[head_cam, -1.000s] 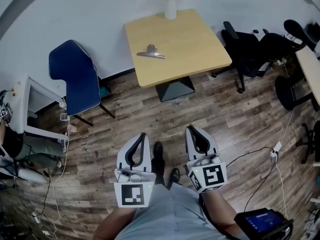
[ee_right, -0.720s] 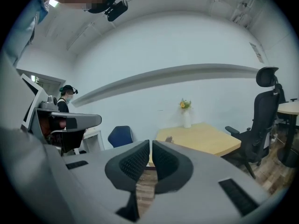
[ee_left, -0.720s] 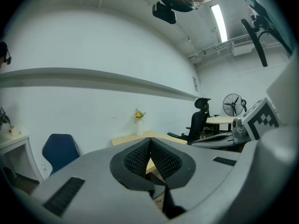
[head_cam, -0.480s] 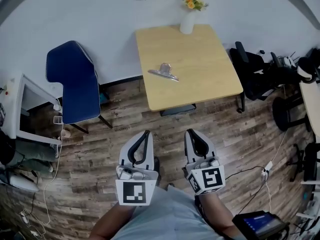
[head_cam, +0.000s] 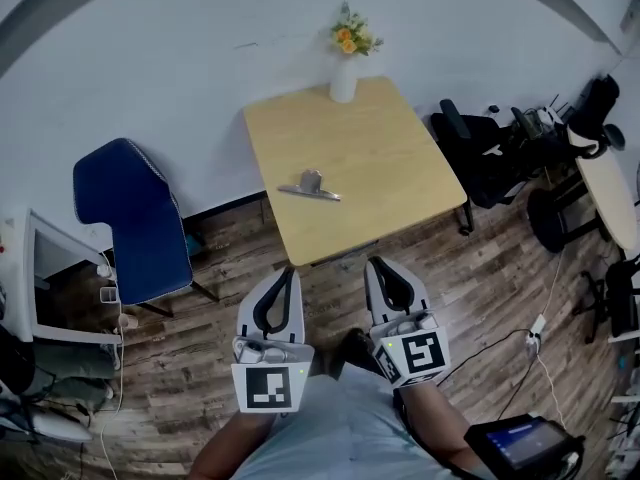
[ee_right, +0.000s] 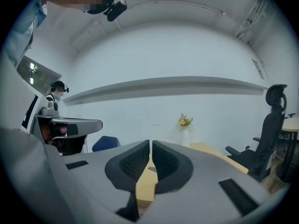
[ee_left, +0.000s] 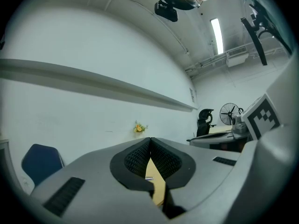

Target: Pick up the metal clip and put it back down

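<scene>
The metal clip [head_cam: 311, 185] lies on the light wooden table [head_cam: 390, 168], near its left edge. Both grippers are held low over the floor, short of the table's near edge and well apart from the clip. My left gripper [head_cam: 288, 271] is shut with nothing in it, and so is my right gripper [head_cam: 372, 264]. In the left gripper view the jaws [ee_left: 150, 139] meet, and a sliver of the clip [ee_left: 149, 178] shows through the gap below the tips. The right gripper view shows the jaws [ee_right: 151, 143] closed, with the clip [ee_right: 152, 169] far beyond them.
A white vase of flowers [head_cam: 344, 73] stands at the table's far edge by the wall. A blue chair [head_cam: 130, 218] sits left of the table. Black office chairs [head_cam: 490, 158] and a second table [head_cam: 610, 183] crowd the right. Cables [head_cam: 545, 323] lie on the wooden floor.
The table has come closer to the grippers in the head view as the person has stepped forward. Both grippers stay shut and held the same way.
</scene>
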